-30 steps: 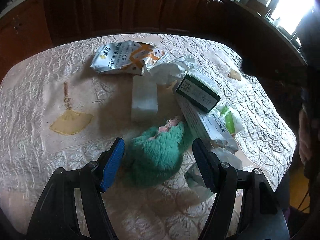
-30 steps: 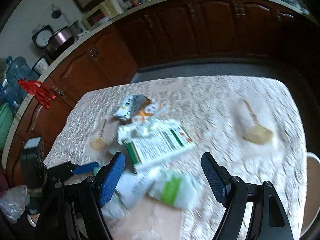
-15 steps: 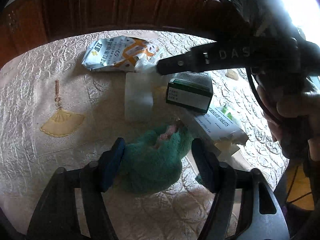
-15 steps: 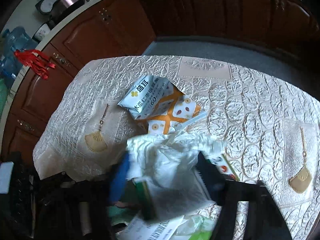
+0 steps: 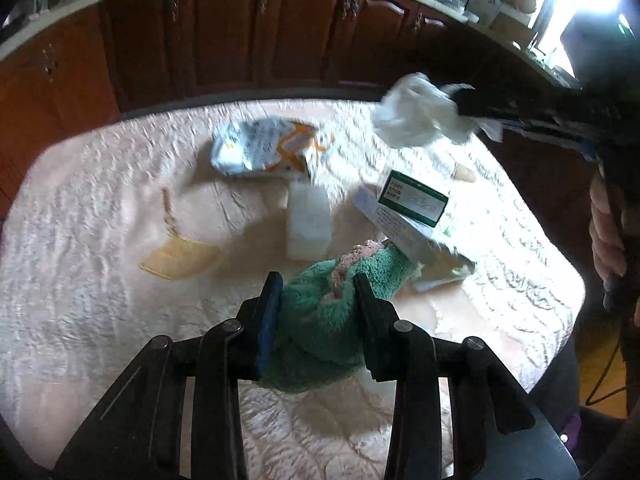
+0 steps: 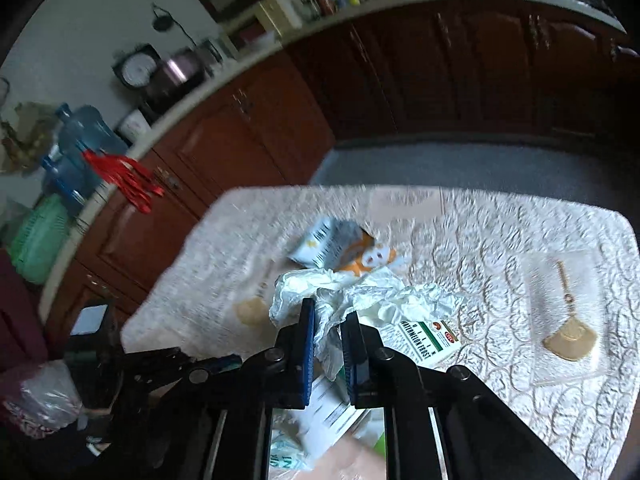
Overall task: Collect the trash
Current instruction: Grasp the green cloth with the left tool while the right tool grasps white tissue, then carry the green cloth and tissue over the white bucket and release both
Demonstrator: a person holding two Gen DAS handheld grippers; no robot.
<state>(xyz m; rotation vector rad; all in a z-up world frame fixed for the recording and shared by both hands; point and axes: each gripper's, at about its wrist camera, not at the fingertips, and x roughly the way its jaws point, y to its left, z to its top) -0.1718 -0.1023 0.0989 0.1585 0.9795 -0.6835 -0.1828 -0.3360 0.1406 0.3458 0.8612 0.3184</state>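
My left gripper [image 5: 316, 290] is shut on a green fluffy cloth [image 5: 332, 320] with a pink patch, held just above the table [image 5: 100, 208]. My right gripper [image 6: 328, 316] is shut on a crumpled white paper wad [image 6: 360, 300] and holds it above the table; it also shows in the left wrist view [image 5: 416, 116], raised at upper right. On the table lie a white-and-orange snack bag [image 5: 272, 146], a green-and-white box [image 5: 412, 198] on a long white carton [image 5: 404, 232], and a white block [image 5: 310, 220].
The table wears a cream quilted cover with fan emblems [image 5: 180, 256]. Dark wooden cabinets [image 5: 240, 36] run behind it. Blue water bottles [image 6: 80, 152] stand at far left in the right wrist view. A person's hand [image 5: 608, 236] is at the right edge.
My left gripper closed on the green cloth. My right gripper closed on the white paper wad and lifted it up off the pile.
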